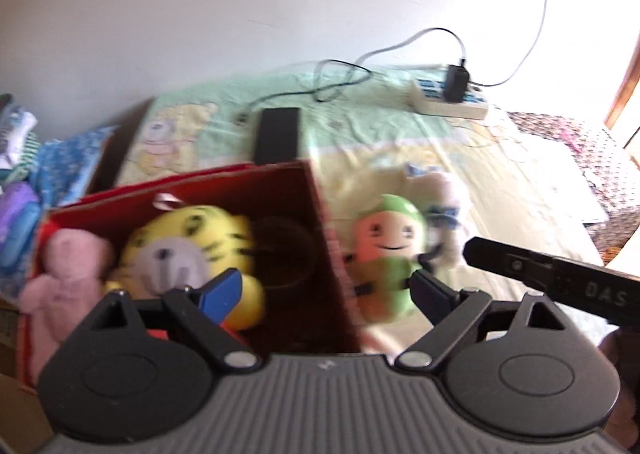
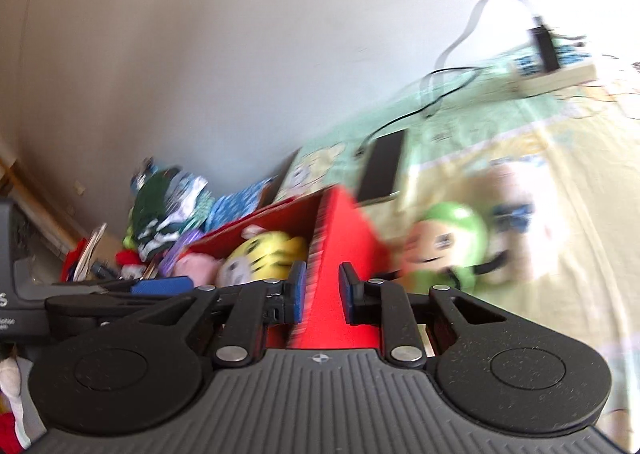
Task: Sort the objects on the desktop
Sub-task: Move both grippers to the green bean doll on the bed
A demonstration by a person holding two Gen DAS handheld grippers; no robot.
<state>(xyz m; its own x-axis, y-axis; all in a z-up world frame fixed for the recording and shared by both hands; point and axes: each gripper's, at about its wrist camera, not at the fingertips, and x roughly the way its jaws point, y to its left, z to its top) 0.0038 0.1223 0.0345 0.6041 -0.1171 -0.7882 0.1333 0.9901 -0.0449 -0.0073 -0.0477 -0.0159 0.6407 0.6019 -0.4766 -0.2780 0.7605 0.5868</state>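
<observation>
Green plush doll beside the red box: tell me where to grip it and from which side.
Grip the green plush doll across its soft body, below the big round head, coming from above and in front. It lies face up on the bedspread, pressed near the red box on one side and a white plush on the other, so a sideways approach looks crowded. The open left hand-held gripper seems closest.

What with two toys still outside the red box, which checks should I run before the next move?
1. Left gripper wide open and empty: ok.
2. Right gripper empty, but jaws only narrowly apart, too tight for a plush: not ok.
3. Green toy boxed: not ok, it lies on the sheet beside the red box.
4. White toy free of the green toy: cannot tell, blurred.
5. Room in the box beside the yellow tiger: ok.
</observation>
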